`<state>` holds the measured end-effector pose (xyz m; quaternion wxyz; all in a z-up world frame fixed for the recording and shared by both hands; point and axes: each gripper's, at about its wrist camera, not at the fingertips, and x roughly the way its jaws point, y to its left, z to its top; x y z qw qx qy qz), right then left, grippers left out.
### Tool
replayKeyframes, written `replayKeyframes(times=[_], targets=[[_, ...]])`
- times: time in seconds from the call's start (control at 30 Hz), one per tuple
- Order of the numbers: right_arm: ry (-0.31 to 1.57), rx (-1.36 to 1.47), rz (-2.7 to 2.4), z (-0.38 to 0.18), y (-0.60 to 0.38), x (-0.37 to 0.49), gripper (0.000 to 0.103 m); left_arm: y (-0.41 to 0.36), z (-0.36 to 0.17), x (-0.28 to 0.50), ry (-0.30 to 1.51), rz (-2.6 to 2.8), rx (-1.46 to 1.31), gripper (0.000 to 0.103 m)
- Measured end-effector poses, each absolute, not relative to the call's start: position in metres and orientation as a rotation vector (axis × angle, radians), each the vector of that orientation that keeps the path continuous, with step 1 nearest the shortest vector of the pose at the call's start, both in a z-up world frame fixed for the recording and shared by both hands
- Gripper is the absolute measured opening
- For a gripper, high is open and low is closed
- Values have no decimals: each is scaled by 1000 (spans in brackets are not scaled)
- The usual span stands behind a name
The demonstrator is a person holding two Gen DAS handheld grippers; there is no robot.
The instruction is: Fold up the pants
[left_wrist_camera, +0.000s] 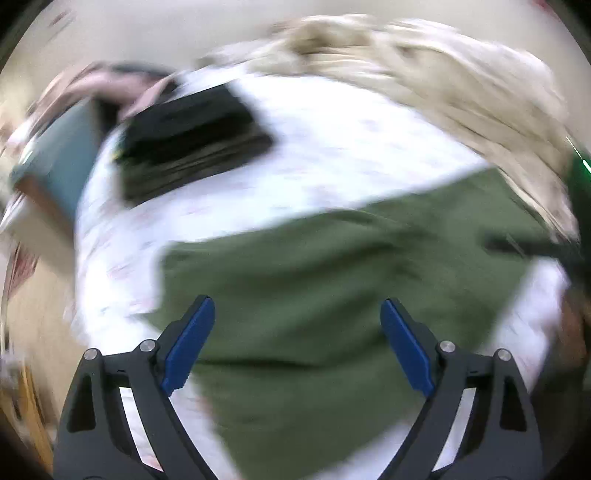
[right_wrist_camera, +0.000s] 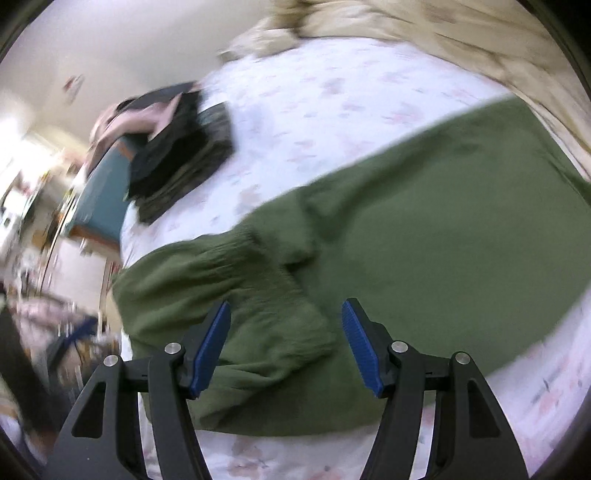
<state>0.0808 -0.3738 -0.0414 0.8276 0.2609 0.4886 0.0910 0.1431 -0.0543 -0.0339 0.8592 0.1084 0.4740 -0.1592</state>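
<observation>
- My left claw (left_wrist_camera: 297,343) hangs released, blue pads wide apart, over the green pants (left_wrist_camera: 332,295), grasping nothing.
- My right claw (right_wrist_camera: 286,345) is released too, jaws spread above the gathered waistband end of the pants (right_wrist_camera: 406,229).
- The pants lie flat on the bed's floral sheet (right_wrist_camera: 314,103), running from 7 o'clock toward 2 o'clock in the right view.
- A dark folded stack (right_wrist_camera: 181,155) sits at 10 o'clock, well apart from the pants.
- A beige blanket (left_wrist_camera: 443,66) is bunched at 1 o'clock.
- Both views are blurred.

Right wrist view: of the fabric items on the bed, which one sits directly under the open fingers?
The olive green pants, spread flat beneath the right gripper; the dark folded stack and beige blanket lie farther off.
</observation>
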Motion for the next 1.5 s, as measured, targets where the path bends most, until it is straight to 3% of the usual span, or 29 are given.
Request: replayKeyframes(times=[0.03,0.13,0.2,0.37,0.5,0.53,0.73,0.87,1.03,1.1,1.17,1.27,1.33,1.5], targets=[[1051,539,234,-43,-362,86,47,-47,-41,157,1030,-300,222,87],[1130,481,303,-61,-329,100,38,-33,-69,187,1112,-255,259,79],[1210,411,340,-76,-308,105,33,-26,-88,200,1144,-237,241,79],[1458,269,394,-123,-275,87,29,-2,-132,237,1273,-175,113,81],[1409,303,393,-108,-278,91,29,-1,-142,240,1263,-186,128,81],[1361,313,395,-95,-281,92,34,-2,-139,239,1258,-184,125,81],[1157,309,453,-44,-262,131,33,4,-102,221,1207,-192,75,80],[1178,325,345,-70,-259,187,27,3,-87,202,1186,-219,77,81],[1304,447,228,-129,-280,234,14,8,-117,202,1252,-179,121,81],[1316,426,238,-126,-280,237,13,19,-126,209,1288,-176,53,81],[1293,413,246,-106,-282,229,14,28,-122,213,1302,-179,-44,81],[1211,409,275,-66,-287,198,27,39,-92,213,1229,-212,-121,81],[1172,430,292,-49,-286,171,58,45,-78,213,1189,-227,-145,81],[1233,422,547,-59,-219,117,52,55,-91,226,1239,-195,-161,81]])
